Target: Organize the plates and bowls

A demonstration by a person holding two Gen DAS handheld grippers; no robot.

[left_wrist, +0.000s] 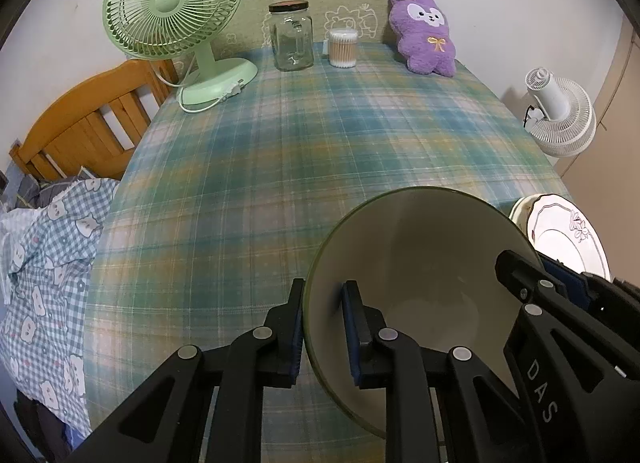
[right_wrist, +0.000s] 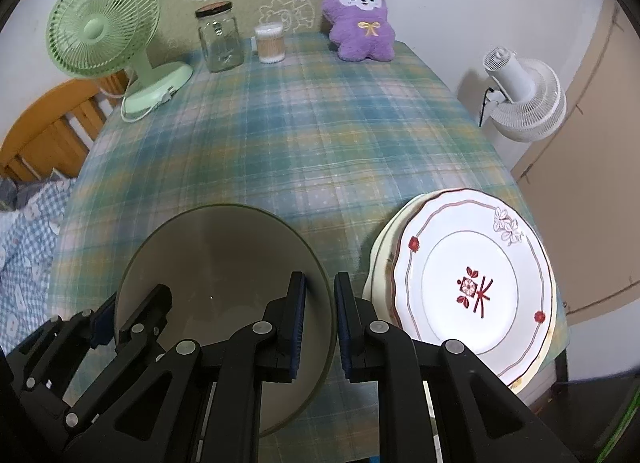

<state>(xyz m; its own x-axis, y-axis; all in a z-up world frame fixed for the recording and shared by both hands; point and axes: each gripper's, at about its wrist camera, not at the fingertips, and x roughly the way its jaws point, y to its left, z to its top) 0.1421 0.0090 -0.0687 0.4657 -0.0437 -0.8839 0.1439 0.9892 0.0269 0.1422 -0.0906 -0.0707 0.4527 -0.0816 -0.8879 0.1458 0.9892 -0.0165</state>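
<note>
The left gripper (left_wrist: 324,333) has its jaws closed on the left rim of the bowl (left_wrist: 420,263), one pad outside the wall and one inside. The right gripper (right_wrist: 320,327) pinches the opposite rim the same way, its left pad inside the bowl and its right pad outside. Whether the bowl's base touches the cloth cannot be told, as the gripper bodies cover its near side.

The bowl is round, with a cream inside and a dark green rim, and its mouth faces up, tipped slightly toward the cameras; it sits at the near edge of the table, over the plaid tablecloth (left_wrist: 280,151). Just to its right lies a stack of plates (right_wrist: 472,287), lying flat, the top one white with a wavy rim line, pale flowers and a red motif at its centre that looks like a character but cannot be read with certainty. In the left wrist view the right gripper's body carries the white letters "DAS", with the rest of the word cut off.

At the far edge stand a green desk fan (left_wrist: 172,15), a lidded glass jar (left_wrist: 290,37), a tub of cotton swabs (left_wrist: 343,47) and a purple plush toy (left_wrist: 426,35) with a small tag too small to read.
</note>
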